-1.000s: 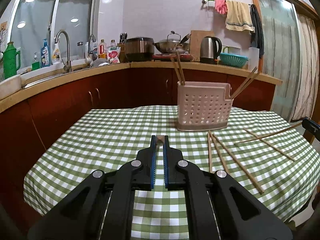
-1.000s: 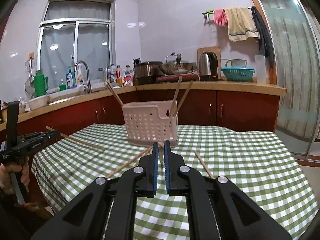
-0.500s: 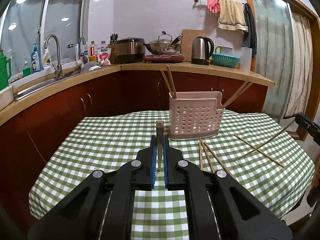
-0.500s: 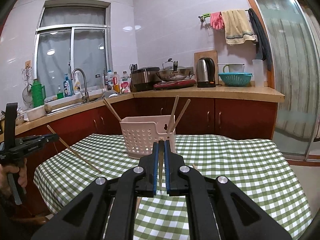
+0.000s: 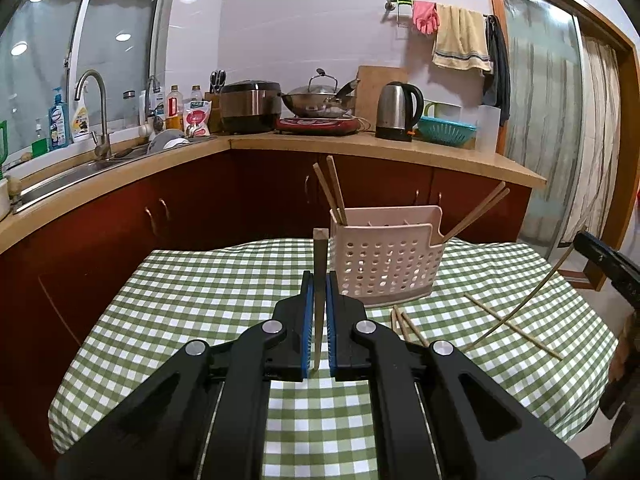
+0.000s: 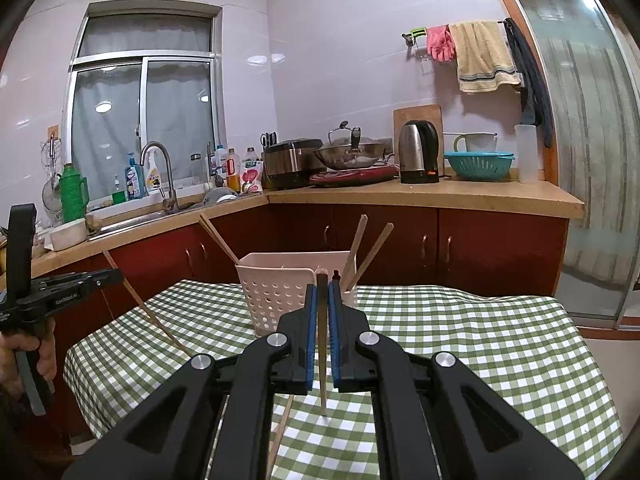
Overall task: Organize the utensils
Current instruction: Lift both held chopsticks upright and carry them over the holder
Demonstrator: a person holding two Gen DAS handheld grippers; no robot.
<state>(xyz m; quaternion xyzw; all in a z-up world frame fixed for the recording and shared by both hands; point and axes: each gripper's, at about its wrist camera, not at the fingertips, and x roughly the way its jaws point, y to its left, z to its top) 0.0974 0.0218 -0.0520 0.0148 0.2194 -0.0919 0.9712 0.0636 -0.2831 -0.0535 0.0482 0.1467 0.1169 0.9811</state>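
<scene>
Step in hand: transfer of chopsticks to the basket [image 5: 386,258]. The left gripper [image 5: 320,300] is clamped on one chopstick [image 5: 319,280], held upright between the pads. The right gripper [image 6: 322,312] is clamped on a second chopstick [image 6: 322,360] in the same way. Both are clear of the table [image 5: 200,300], just short of the basket, which already holds several sticks. More chopsticks [image 5: 404,322] lie loose on the cloth beside it. Next move, by judgement: carry each stick over the rim, tip down, into a compartment, then release
</scene>
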